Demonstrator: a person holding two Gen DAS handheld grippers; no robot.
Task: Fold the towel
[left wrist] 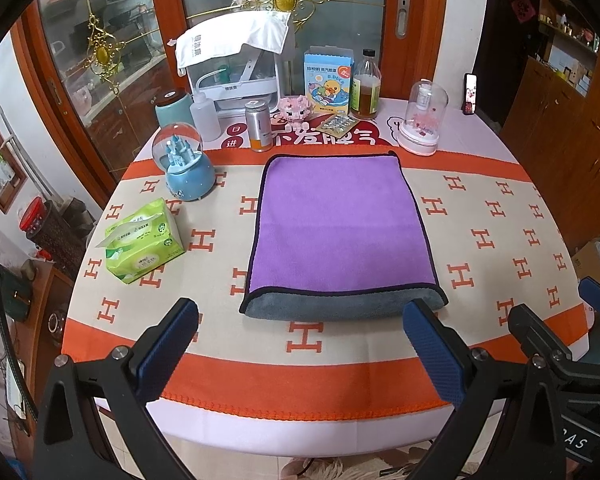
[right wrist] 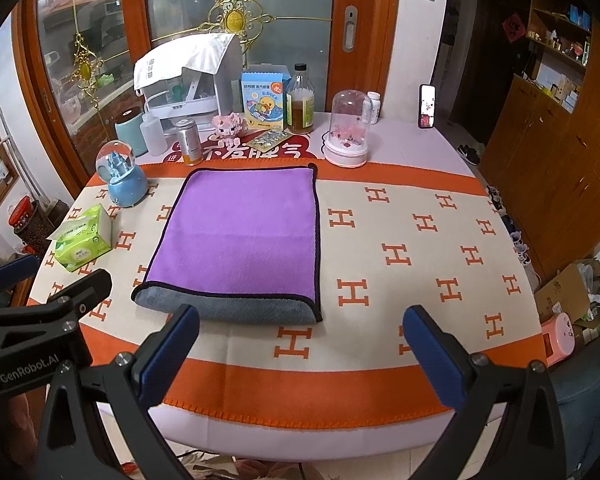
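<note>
A purple towel (left wrist: 340, 224) with dark trim lies flat on the table, folded, with its grey underside showing as a band along the near edge (left wrist: 340, 306). It also shows in the right wrist view (right wrist: 240, 232). My left gripper (left wrist: 300, 332) is open and empty, held just in front of the towel's near edge. My right gripper (right wrist: 300, 336) is open and empty, in front of the towel's near right corner. The right gripper also shows at the right of the left wrist view (left wrist: 556, 332), and the left gripper at the left of the right wrist view (right wrist: 40, 292).
The table has an orange and cream cloth (left wrist: 480, 240) with H marks. A green tissue pack (left wrist: 144, 240) and blue snow globe (left wrist: 186, 164) stand left of the towel. A can (left wrist: 258, 126), bottles, a box and a pink dome (left wrist: 422, 120) line the far edge.
</note>
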